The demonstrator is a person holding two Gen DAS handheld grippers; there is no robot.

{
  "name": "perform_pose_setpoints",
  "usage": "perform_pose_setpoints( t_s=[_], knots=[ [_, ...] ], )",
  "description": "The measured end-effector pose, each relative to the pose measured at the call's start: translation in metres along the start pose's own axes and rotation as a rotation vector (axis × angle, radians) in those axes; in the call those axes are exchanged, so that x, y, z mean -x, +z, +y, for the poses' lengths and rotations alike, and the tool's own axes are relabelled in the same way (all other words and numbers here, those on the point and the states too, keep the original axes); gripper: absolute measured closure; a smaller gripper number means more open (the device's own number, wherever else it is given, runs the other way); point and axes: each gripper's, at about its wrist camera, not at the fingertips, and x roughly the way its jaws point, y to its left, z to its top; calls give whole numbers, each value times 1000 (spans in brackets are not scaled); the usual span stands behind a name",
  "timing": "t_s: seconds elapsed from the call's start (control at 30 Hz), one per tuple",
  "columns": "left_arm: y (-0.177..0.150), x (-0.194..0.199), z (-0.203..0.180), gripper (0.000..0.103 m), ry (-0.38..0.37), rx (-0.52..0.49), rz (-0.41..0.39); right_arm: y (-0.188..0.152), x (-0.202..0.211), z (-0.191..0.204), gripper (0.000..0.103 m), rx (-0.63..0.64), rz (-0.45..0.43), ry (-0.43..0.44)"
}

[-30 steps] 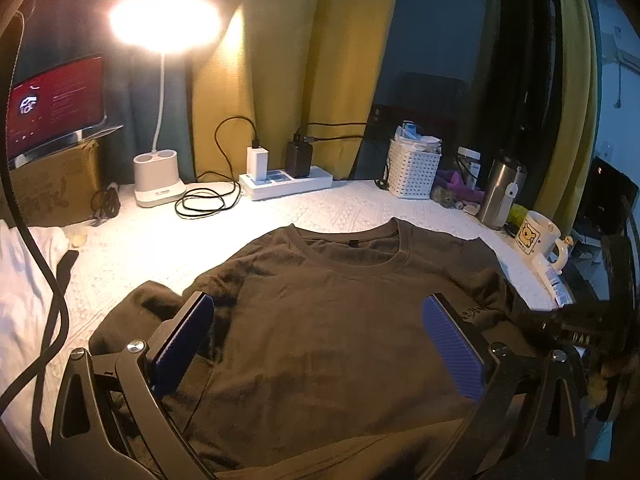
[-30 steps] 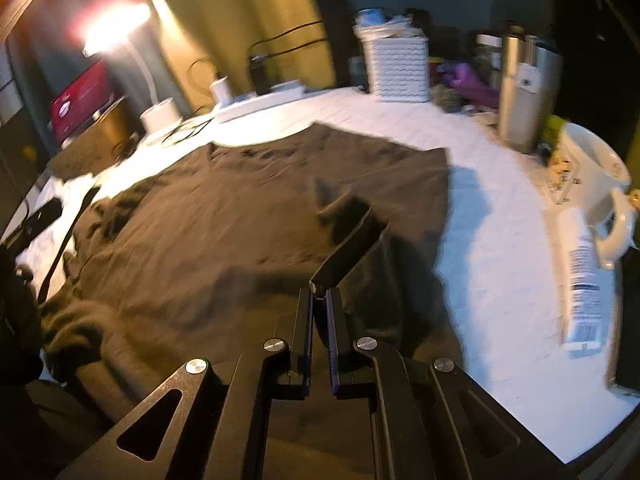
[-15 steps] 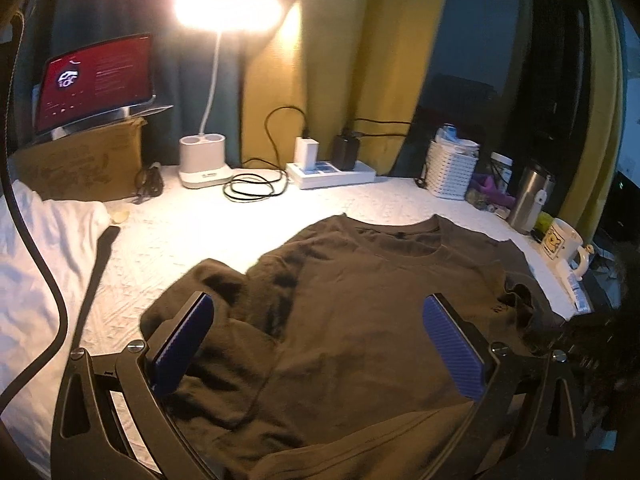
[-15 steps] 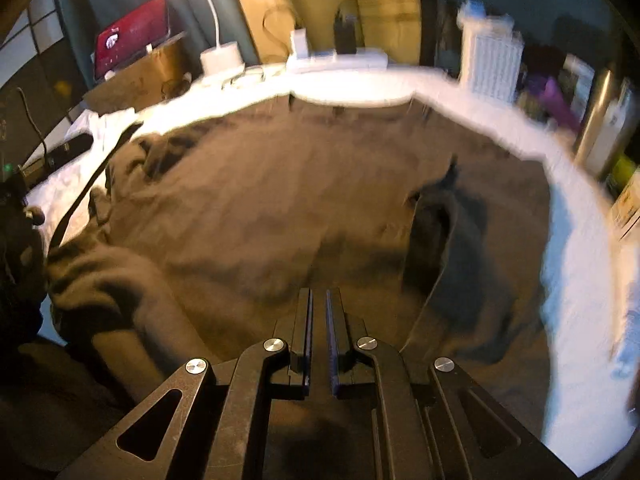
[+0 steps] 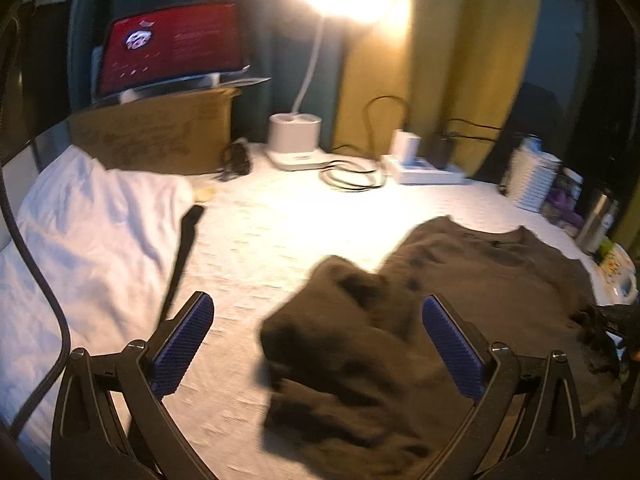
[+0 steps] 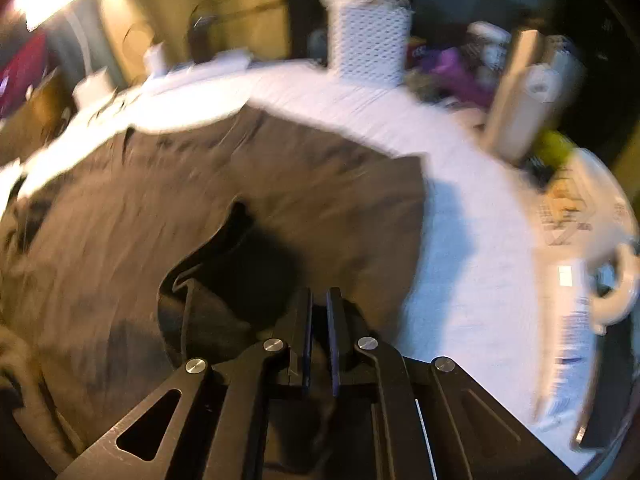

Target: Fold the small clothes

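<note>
With the brown T-shirt (image 5: 472, 280) spread on the white table (image 5: 280, 232), its left sleeve bunched near the spread, empty left gripper (image 5: 316, 336), the right gripper (image 6: 319, 320), pinching the right hem, should carry it leftward low and taut.

Your left gripper (image 5: 318, 336) is spread wide, nothing between its blue pads (image 5: 182, 346). Your right gripper (image 6: 319, 308) is pinched nearly closed, angled down.

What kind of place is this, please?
Probably a home desk or bedroom corner: a lit desk lamp, a power strip with chargers, a mug, and curtains behind a table covered with white cloth.
</note>
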Motion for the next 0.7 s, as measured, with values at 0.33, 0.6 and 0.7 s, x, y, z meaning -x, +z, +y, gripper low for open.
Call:
perform_pose_setpoints(
  t_s=[0.33, 0.6, 0.7],
  knots=[
    [13, -74, 24, 3, -100, -56, 219, 16, -2, 39, 95, 48, -2, 162],
    [-7, -73, 17, 93, -178, -108, 240, 16, -5, 17, 93, 13, -4, 26],
    [-6, -54, 20, 96, -131, -99, 169, 16, -2, 11, 90, 1, -10, 18]
  ],
)
